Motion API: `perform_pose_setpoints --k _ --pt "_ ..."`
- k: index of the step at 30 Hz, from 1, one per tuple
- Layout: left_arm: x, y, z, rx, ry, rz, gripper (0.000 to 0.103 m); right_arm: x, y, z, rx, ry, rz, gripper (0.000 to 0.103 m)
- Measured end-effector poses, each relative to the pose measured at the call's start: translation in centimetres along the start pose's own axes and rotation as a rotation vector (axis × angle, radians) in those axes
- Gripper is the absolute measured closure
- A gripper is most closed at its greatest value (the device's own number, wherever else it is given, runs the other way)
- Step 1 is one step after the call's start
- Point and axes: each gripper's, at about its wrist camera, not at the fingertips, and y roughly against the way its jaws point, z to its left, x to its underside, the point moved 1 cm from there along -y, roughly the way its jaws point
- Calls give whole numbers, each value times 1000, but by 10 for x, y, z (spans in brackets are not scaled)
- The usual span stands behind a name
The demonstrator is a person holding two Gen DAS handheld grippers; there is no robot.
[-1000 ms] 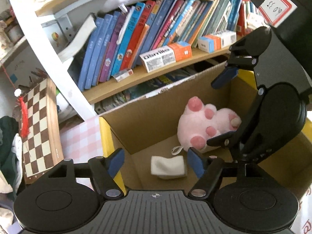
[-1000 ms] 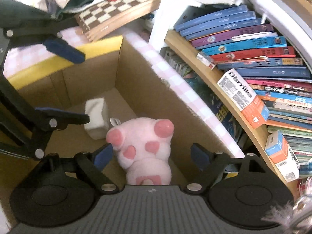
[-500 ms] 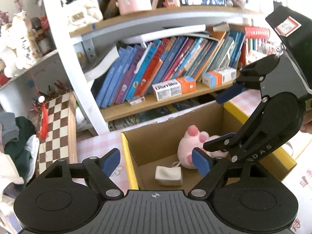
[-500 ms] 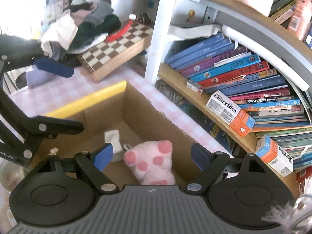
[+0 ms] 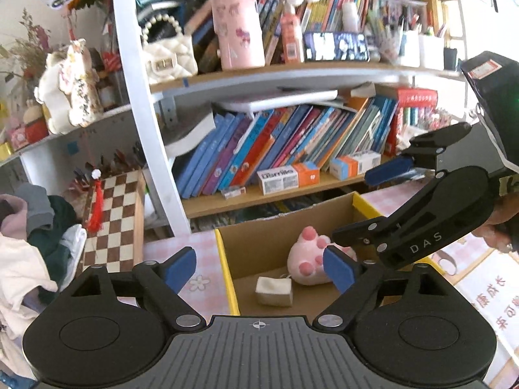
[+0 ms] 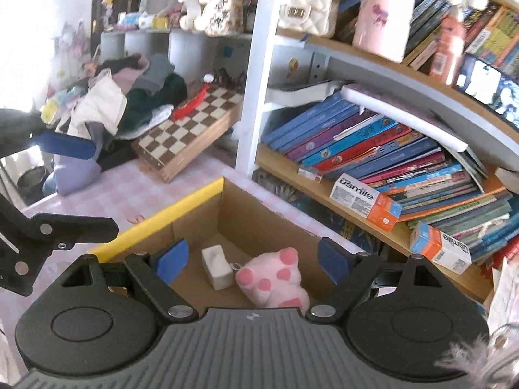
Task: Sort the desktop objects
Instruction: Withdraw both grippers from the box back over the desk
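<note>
A cardboard box (image 5: 259, 243) with a yellow rim sits on the pink checked table, and the box (image 6: 246, 223) shows in the right wrist view too. Inside lie a pink plush toy (image 5: 306, 261) and a small white block (image 5: 274, 290). The same plush toy (image 6: 272, 280) and white block (image 6: 217, 267) lie below my right gripper. My left gripper (image 5: 259, 270) hangs open above the box with nothing between its fingers. My right gripper (image 6: 249, 261) is open and empty too. The right gripper (image 5: 366, 220) also shows in the left wrist view, over the box's right side.
A bookshelf (image 5: 292, 149) full of leaning books rises behind the box, with toothpaste cartons (image 5: 287, 178) on its lower board. A folded chessboard (image 5: 113, 217) and a heap of clothes (image 5: 29, 246) lie to the left. White bag (image 5: 168, 58) and pink cup (image 5: 238, 32) stand above.
Both grippers have risen and pulled back from the box, staying open. The plush toy and white block look smaller and lie where they were on the box floor.
</note>
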Motion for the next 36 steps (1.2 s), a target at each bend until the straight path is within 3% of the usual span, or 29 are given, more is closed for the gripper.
perform_pose_setpoints --k 7,19,36 --pt "16 31 11 21 23 -18 14 13 36 25 45 -58 -39 16" --pt "54 68 21 48 33 -2 14 57 71 67 142 -173 -32 14" --pt "106 87 18 47 62 57 13 118 87 121 268 -275 16 9"
